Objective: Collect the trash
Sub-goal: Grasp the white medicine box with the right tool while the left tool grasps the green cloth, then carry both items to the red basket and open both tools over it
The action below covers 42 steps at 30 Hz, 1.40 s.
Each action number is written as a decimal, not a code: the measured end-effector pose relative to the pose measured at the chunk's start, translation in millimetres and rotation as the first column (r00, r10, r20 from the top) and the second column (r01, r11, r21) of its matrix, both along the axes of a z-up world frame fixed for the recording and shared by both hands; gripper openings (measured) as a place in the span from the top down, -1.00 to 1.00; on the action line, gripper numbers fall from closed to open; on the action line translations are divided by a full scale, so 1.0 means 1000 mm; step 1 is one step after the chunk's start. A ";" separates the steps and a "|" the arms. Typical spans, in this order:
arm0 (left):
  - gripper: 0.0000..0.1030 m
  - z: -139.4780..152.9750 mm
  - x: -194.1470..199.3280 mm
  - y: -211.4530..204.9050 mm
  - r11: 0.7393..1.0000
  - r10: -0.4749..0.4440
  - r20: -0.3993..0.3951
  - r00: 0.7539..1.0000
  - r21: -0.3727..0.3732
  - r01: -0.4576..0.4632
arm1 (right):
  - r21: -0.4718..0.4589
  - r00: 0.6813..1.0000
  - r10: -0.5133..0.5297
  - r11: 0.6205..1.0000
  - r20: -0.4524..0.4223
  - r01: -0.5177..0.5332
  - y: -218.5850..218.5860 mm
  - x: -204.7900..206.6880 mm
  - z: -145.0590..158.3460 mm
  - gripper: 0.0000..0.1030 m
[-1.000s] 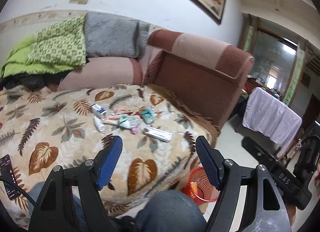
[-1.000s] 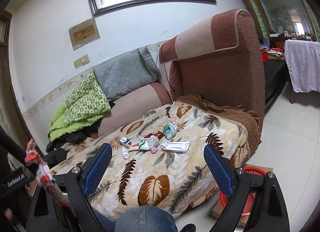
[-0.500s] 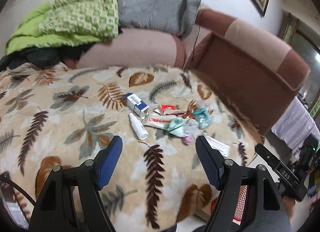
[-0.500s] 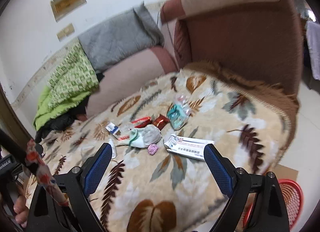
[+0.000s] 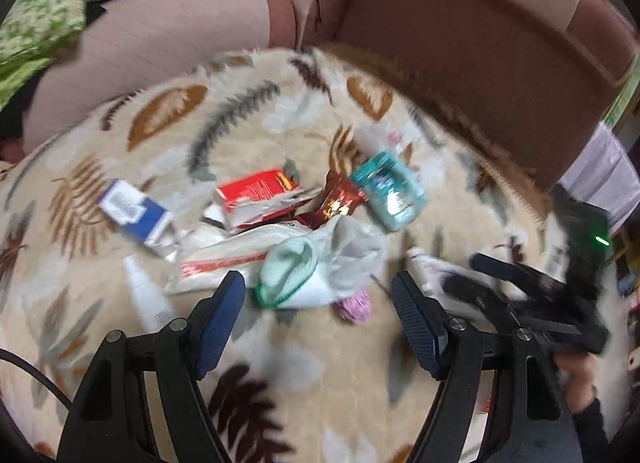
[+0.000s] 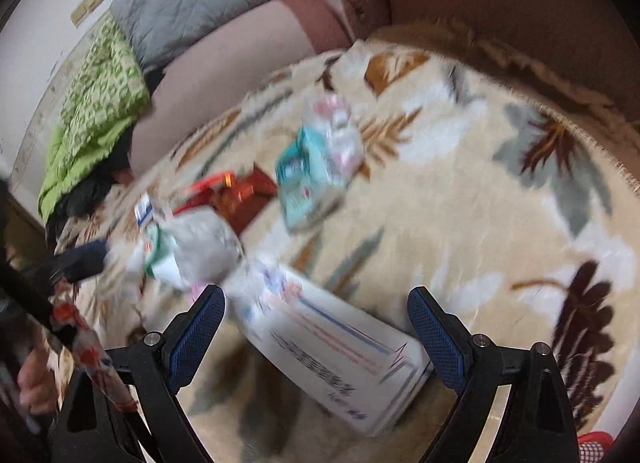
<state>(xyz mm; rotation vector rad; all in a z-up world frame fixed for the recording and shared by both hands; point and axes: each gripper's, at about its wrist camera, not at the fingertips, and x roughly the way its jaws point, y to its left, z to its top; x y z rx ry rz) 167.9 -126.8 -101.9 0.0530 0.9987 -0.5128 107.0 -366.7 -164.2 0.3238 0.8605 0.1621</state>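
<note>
Slipping is the main risk on the plush leaf-print blanket [image 6: 460, 191]: the right claw [image 6: 316, 327], spread wide and empty, straddles the long white box [image 6: 332, 359], which could skid. Near the wide, empty left claw [image 5: 318, 307], the mint cloth [image 5: 288, 271] overlaps neighbouring trash and may drag it.

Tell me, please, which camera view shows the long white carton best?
The right wrist view: the long white carton fills the space between the open right gripper fingers, its printed top face in full view, though blurred. The left wrist view shows only one end of it, smeared, beside the other gripper's blue finger.
</note>
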 end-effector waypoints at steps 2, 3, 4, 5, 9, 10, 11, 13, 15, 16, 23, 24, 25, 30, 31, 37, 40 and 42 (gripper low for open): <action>-0.32 -0.016 0.008 -0.002 1.000 0.027 -0.018 0.999 -0.002 -0.027 | -0.035 0.999 0.046 0.998 0.003 -0.045 0.006 -0.010 -0.002 -0.85; -0.06 -0.022 0.008 -0.001 0.999 0.038 -0.033 0.999 -0.011 -0.039 | -0.059 0.997 0.074 0.996 0.006 -0.074 0.011 -0.016 -0.002 -0.85; 0.08 -0.027 0.009 -0.001 0.999 0.045 -0.048 0.998 -0.012 -0.045 | -0.079 0.996 0.095 0.992 0.002 -0.094 0.015 -0.019 -0.004 -0.85; 0.32 -0.035 0.009 -0.001 0.999 0.045 -0.068 0.997 -0.004 -0.046 | -0.110 0.994 0.107 0.988 -0.005 -0.107 0.019 -0.021 -0.005 -0.85; 0.87 -0.039 0.006 0.005 0.998 0.067 -0.072 0.995 -0.010 -0.067 | -0.255 0.997 0.081 0.964 -0.008 -0.081 0.035 -0.016 -0.008 -0.85; 0.91 -0.036 0.005 0.008 0.997 0.073 -0.072 0.995 -0.024 -0.075 | -0.234 0.998 0.061 0.970 -0.007 -0.061 0.033 -0.012 -0.010 -0.83; 0.91 -0.033 0.003 0.010 0.996 0.077 -0.071 0.994 -0.037 -0.080 | -0.231 0.999 0.045 0.972 0.000 -0.043 0.031 -0.011 -0.009 -0.62; 0.92 -0.023 -0.002 0.017 0.993 0.092 -0.066 0.994 -0.069 -0.097 | -0.269 1.000 -0.006 0.963 -0.005 0.005 0.029 -0.012 -0.007 -0.22; 0.92 -0.014 -0.010 0.022 0.989 0.098 -0.065 0.993 -0.109 -0.104 | -0.238 1.000 -0.019 0.971 -0.014 0.015 0.025 -0.016 -0.005 -0.19; 0.92 -0.010 -0.014 0.024 0.987 0.097 -0.063 0.993 -0.124 -0.104 | -0.227 0.999 -0.034 0.974 -0.021 0.028 0.022 -0.020 -0.003 -0.19; 0.92 0.033 -0.069 0.044 0.969 0.135 0.046 0.990 -0.214 -0.122 | -0.082 0.974 -0.174 0.979 0.148 0.187 0.029 -0.091 0.071 -0.18; 0.92 0.041 -0.079 0.050 0.965 0.153 0.073 0.986 -0.224 -0.133 | -0.076 0.966 -0.188 0.976 0.177 0.204 0.033 -0.103 0.079 -0.18; 0.92 0.045 -0.085 0.053 0.962 0.165 0.092 0.982 -0.233 -0.140 | -0.082 0.957 -0.201 0.972 0.208 0.222 0.036 -0.116 0.089 -0.18; 0.92 0.062 -0.120 0.082 0.933 0.220 0.158 0.963 -0.322 -0.161 | -0.029 0.921 -0.255 0.961 0.295 0.276 0.037 -0.164 0.108 -0.19; 0.92 0.063 -0.125 0.085 0.928 0.221 0.160 0.962 -0.338 -0.157 | -0.018 0.914 -0.266 0.958 0.305 0.285 0.038 -0.170 0.108 -0.19; 0.92 0.071 -0.154 0.095 0.913 0.203 0.185 0.962 -0.390 -0.117 | -0.021 0.890 -0.284 0.950 0.358 0.311 0.046 -0.188 0.116 -0.19; 0.92 0.083 -0.169 0.092 0.917 0.189 0.213 0.958 -0.387 -0.095 | 0.014 0.868 -0.317 0.941 0.381 0.338 0.037 -0.203 0.120 -0.19; 0.92 0.093 -0.182 0.086 0.922 0.171 0.232 0.958 -0.380 -0.072 | 0.056 0.855 -0.351 0.932 0.382 0.358 0.029 -0.211 0.121 -0.19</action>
